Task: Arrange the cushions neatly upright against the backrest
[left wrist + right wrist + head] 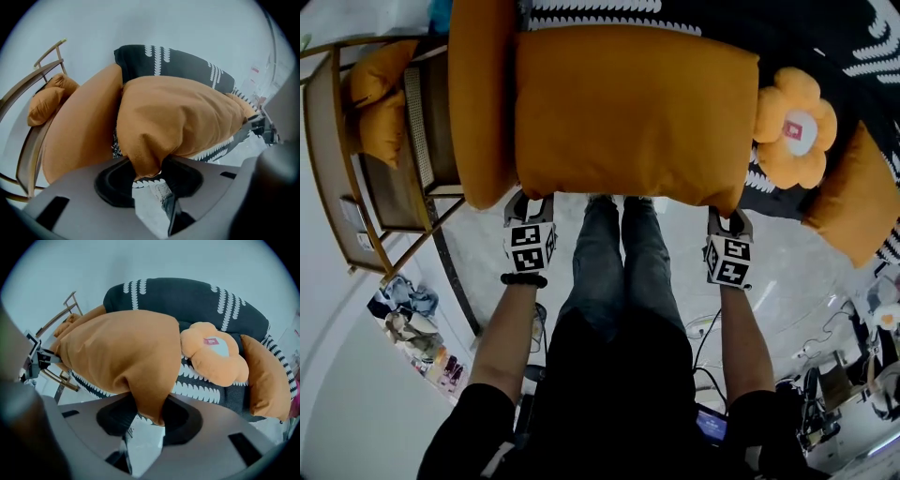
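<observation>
A large orange cushion (628, 108) lies flat across the black, white-patterned sofa (834, 37). Its near edge hangs toward me. My left gripper (530, 208) is shut on the cushion's near left corner, and in the left gripper view a fold of its fabric (183, 117) is pinched between the jaws (147, 171). My right gripper (728, 223) is shut on the near right corner, the fabric (122, 348) bunched in its jaws (149, 411). A second orange cushion (478, 94) rests along the sofa's left end. The dark backrest (187, 298) rises behind.
A flower-shaped orange cushion (795, 127) and another orange cushion (858, 192) lie at the sofa's right. At the left stands a wooden-framed chair (328, 141) with a small orange pillow (380, 94). My legs stand on pale floor (675, 244) close to the sofa's front; clutter sits at the lower right.
</observation>
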A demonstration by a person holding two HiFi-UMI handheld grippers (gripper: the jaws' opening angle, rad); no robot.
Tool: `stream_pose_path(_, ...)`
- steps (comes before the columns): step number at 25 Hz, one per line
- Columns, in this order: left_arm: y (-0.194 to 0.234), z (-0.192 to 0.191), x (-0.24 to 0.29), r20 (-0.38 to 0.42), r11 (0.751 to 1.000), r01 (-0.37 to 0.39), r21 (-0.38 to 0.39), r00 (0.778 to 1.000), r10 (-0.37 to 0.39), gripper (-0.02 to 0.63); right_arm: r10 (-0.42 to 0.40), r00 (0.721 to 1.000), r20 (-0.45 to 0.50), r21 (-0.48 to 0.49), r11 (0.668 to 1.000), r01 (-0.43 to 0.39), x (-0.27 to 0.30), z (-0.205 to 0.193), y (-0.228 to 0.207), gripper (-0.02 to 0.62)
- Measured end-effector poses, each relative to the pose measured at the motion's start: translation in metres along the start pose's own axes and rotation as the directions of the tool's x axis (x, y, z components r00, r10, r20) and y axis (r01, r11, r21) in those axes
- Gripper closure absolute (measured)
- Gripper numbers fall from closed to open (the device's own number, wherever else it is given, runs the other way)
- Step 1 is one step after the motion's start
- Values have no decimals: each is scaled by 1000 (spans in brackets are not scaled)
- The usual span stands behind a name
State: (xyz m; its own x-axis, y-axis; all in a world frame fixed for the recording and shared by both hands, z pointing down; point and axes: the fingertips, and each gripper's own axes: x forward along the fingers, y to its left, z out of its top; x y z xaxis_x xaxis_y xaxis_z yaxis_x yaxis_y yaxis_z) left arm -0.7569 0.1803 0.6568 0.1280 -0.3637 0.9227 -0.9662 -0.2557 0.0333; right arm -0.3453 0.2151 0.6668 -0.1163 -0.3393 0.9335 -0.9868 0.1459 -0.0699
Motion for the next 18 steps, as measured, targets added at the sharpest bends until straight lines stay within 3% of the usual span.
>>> stream_pose_path(3, 2, 32, -12, 42, 999, -14, -35, 999, 16, 442, 24, 999, 46, 32, 999, -26, -16, 31, -1, 438)
stream_pose_path(10, 10, 97, -50, 89, 999, -35, -38, 995, 39, 437, 69, 991, 111, 4, 998, -70, -58, 97, -6, 423)
stream_pose_path(18, 30, 201, -76, 199, 996, -44, -80, 978, 59, 416, 42, 968, 246, 29, 998, -50, -87, 206, -19, 408)
